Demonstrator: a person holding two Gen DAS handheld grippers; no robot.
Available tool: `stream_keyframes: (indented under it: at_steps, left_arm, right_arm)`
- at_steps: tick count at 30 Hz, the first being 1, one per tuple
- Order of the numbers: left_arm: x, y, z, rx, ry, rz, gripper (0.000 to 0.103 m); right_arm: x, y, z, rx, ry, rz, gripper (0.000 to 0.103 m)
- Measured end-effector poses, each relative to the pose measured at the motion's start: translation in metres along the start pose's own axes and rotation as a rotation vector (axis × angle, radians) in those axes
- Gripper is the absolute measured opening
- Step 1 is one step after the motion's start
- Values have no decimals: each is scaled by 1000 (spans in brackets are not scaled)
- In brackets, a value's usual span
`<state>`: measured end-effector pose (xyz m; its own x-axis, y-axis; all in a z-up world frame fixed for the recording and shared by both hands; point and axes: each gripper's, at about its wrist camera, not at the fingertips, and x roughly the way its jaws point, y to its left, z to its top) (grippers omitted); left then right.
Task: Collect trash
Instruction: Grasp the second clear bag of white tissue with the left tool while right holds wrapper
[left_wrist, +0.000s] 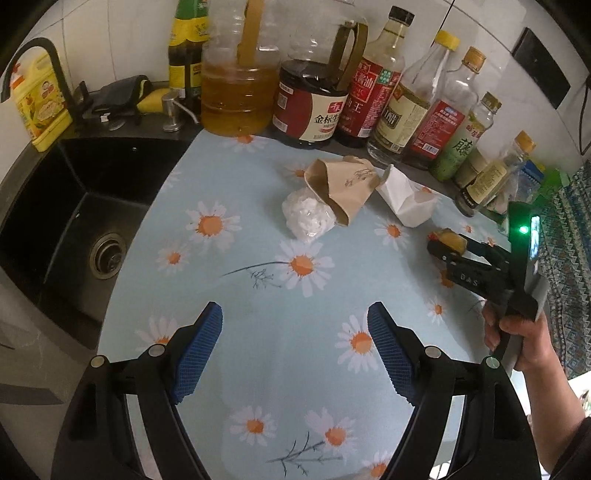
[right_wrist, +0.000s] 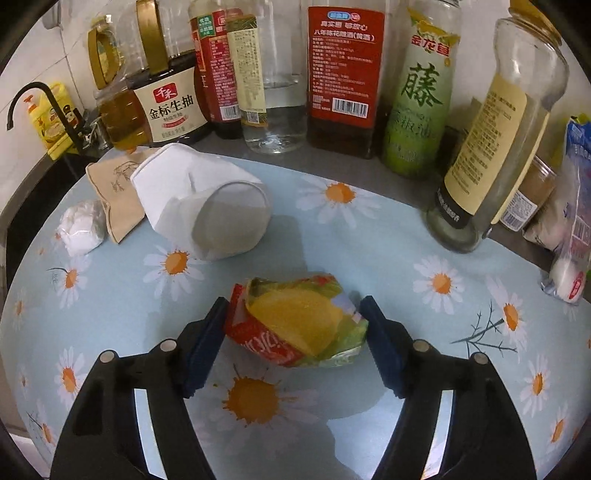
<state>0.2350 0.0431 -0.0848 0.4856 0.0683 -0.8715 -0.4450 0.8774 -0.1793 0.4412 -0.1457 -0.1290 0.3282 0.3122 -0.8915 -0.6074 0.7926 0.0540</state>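
My right gripper sits low over the daisy-print mat on the bench, angled forward and down, its two fingers straddling a crumpled snack wrapper in yellow, green and red. The left pad touches the wrapper's red edge and the right pad sits against its green corner, so the fingers are closed onto it at about half width, though I cannot tell how firmly they press. From my left wrist camera I see the same right gripper reaching in from the right side, held level by my right hand, which wraps around the handle with the wrist bent upward; the wrapper shows as a yellow bit at its tip.

My left gripper hovers above the mat nearer the front edge, spread wide with nothing between its blue pads.

Further back on the mat lie the other pieces of trash: a crushed white paper cup on its side, a flattened brown paper cup just beside it and touching, and a crumpled clear plastic bag against the brown cup's mouth. Behind them stands a row of oil and sauce bottles, and the black sink lies to the left.
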Motion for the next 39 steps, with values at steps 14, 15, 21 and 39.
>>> stream_keyframes:
  at_steps: [14, 15, 21, 39]
  left_arm:
    - [65, -37, 53, 146, 27, 38, 87]
    - [70, -39, 56, 159, 36, 50, 87]
    - [96, -46, 75, 208, 70, 86, 87]
    - [137, -41, 83, 306, 134, 91, 61]
  right_arm:
    - [-58, -6, -19, 117, -90, 337, 70]
    - [-64, -7, -20, 124, -101, 344, 70]
    - [-85, -18, -36, 160, -123, 354, 71]
    - [-103, -42, -79, 231, -86, 360, 71]
